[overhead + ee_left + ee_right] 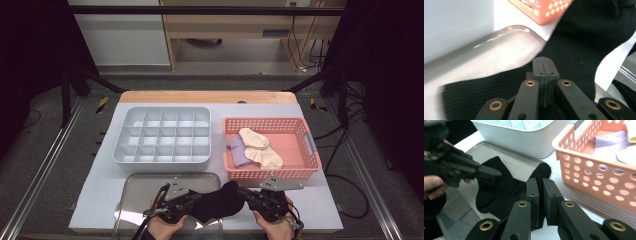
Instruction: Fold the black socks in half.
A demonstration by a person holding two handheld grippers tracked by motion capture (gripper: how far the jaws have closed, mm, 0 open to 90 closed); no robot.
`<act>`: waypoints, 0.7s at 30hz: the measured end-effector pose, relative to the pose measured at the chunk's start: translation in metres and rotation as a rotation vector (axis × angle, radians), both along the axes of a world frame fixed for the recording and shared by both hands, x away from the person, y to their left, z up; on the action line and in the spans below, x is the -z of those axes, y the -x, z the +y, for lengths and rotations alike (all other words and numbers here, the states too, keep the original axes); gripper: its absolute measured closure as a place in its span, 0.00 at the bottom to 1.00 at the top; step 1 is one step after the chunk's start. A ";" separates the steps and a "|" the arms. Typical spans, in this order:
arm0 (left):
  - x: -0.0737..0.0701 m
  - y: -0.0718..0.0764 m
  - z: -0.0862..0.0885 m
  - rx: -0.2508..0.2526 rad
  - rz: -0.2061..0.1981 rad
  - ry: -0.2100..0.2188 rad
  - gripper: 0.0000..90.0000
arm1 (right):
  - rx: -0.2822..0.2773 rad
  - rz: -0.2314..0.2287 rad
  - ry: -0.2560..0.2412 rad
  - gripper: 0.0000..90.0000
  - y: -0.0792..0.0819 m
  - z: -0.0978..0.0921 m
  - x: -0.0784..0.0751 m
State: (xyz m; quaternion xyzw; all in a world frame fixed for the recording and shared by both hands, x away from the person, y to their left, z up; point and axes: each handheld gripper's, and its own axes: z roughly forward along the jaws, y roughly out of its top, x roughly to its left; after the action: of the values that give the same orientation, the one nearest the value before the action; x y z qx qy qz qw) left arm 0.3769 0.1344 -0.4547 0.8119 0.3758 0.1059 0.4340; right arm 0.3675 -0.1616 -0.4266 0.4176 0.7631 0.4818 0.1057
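Note:
A black sock stretches between both grippers at the table's front edge, partly over a clear shallow tray. My left gripper is shut on the sock's left part; in the left gripper view its jaws are pressed together over the ribbed black sock. My right gripper is shut on the sock's right end. In the right gripper view its jaws pinch black fabric low between them. There the black sock sags toward the left gripper.
A grey divided organiser stands behind the tray. To its right a pink perforated basket holds cream socks and a purple sock. The basket wall is close beside the right gripper. Hands hold both grippers at the near edge.

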 end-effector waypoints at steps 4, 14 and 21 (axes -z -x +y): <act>-0.008 0.001 0.028 -0.059 -0.019 0.005 0.99 | 0.005 -0.002 -0.011 0.93 0.001 0.000 -0.003; 0.011 0.010 0.082 -0.174 0.021 -0.075 0.99 | -0.021 -0.019 -0.026 0.94 -0.003 0.015 -0.008; 0.017 0.013 0.072 -0.131 0.045 -0.080 0.99 | -0.067 -0.038 -0.055 0.94 -0.006 0.037 -0.017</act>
State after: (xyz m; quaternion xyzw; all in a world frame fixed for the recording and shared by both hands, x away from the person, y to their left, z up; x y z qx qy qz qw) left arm 0.3641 0.2066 -0.4719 0.8045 0.4331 0.1306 0.3849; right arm 0.3737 -0.1243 -0.4098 0.3855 0.7609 0.5137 0.0926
